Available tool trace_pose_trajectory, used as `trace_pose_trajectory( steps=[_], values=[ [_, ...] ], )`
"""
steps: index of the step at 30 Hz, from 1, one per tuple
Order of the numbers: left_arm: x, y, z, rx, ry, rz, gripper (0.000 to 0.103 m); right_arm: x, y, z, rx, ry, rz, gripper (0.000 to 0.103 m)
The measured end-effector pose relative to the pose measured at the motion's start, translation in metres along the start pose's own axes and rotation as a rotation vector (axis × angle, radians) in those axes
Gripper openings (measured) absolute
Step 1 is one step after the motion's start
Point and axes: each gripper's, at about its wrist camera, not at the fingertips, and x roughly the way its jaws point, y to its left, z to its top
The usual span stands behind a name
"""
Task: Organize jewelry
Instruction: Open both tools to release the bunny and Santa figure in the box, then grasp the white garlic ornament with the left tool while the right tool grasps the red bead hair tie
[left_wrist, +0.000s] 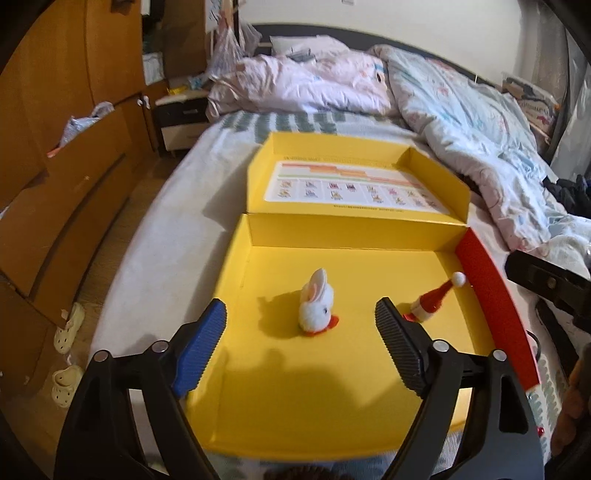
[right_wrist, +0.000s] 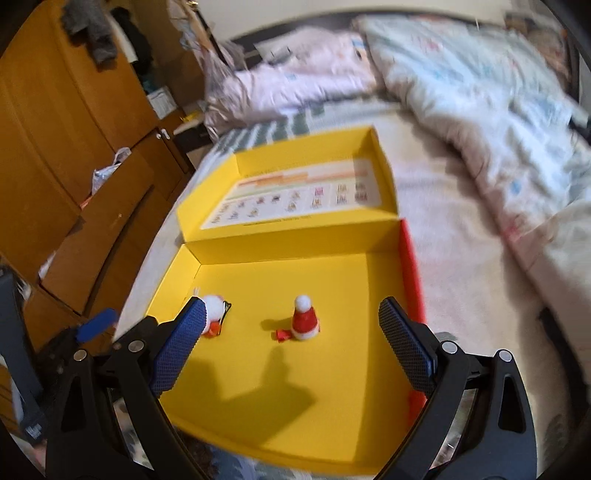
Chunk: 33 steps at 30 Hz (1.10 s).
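An open yellow box (left_wrist: 332, 398) (right_wrist: 332, 387) lies on the bed, its lid (left_wrist: 343, 184) (right_wrist: 295, 192) folded back. Inside lie a white fluffy rabbit clip (left_wrist: 317, 308) (right_wrist: 214, 314) and a red Santa-hat clip (left_wrist: 434, 301) (right_wrist: 304, 319). My left gripper (left_wrist: 301, 332) is open and empty, hovering just in front of the rabbit. My right gripper (right_wrist: 291, 334) is open and empty, its fingers either side of the Santa-hat clip; its blue left finger (right_wrist: 181, 343) partly hides the rabbit.
The box has a red right side wall (left_wrist: 495, 295) (right_wrist: 412, 266). Crumpled quilts (left_wrist: 461, 122) lie on the bed behind. A wooden wardrobe (left_wrist: 55, 147) and a nightstand (left_wrist: 181, 118) stand at left. Slippers (left_wrist: 68, 328) are on the floor.
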Motion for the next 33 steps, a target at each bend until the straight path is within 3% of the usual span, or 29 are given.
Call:
trace_pose_trajectory(
  steps=[5,10,15,19,22,27,33],
  values=[
    [-0.042,0.006,-0.029,0.002,-0.074,0.012,0.09,-0.047,0.026,-0.035,-0.177,-0.081,-0.094,0.1],
    [-0.067,0.012,-0.068,0.02,-0.088,0.027,0.09,-0.078,0.021,-0.092,-0.226,-0.097,-0.216,0.1],
    [-0.074,0.025,-0.1,0.011,-0.05,0.037,0.09,-0.101,-0.015,-0.136,-0.16,-0.112,-0.234,0.1],
    [-0.072,0.041,-0.113,-0.004,-0.021,0.075,0.09,-0.111,-0.055,-0.161,-0.011,-0.084,-0.168,0.1],
    [-0.065,0.066,-0.115,-0.066,0.018,0.078,0.09,-0.108,-0.075,-0.17,0.077,-0.045,-0.179,0.1],
    [-0.056,0.11,-0.118,-0.166,0.08,0.11,0.09,-0.108,-0.084,-0.18,0.119,-0.026,-0.165,0.1],
    [-0.047,0.127,-0.119,-0.203,0.151,0.072,0.09,-0.106,-0.084,-0.185,0.135,-0.002,-0.152,0.1]
  ],
)
